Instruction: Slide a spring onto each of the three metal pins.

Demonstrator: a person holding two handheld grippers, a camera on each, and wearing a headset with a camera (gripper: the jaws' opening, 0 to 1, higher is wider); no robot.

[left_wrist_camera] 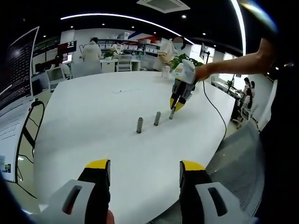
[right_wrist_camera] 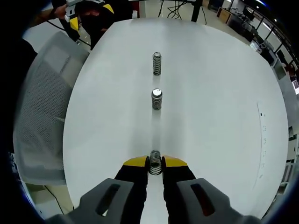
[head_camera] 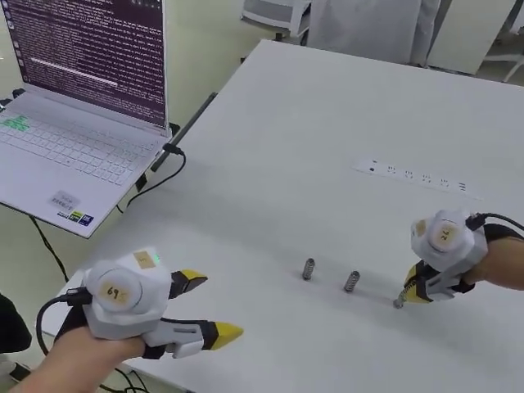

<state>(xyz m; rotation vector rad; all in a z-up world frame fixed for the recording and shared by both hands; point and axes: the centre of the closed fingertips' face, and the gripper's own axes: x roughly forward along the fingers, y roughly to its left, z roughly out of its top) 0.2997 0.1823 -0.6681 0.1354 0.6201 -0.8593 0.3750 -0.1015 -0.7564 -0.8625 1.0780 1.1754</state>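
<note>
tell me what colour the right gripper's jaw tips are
Yellow over black; best seen on the right gripper in the right gripper view.

Office with strip ceiling lights (left_wrist_camera: 117, 16), a white table (head_camera: 327, 106) bearing a power strip (head_camera: 417, 176), laptop (head_camera: 74, 139) beside it

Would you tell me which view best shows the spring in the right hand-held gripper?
The right gripper view: the spring sits close-up, clamped by the right hand-held gripper. The head view shows it small and partly hidden; the left gripper view, tiny.

Silvery coiled springs (head_camera: 309, 268) are standing out against the plain white desk (head_camera: 327, 123); the fingers (head_camera: 223, 332) (black-bodied) are showing yellow tips.
</note>
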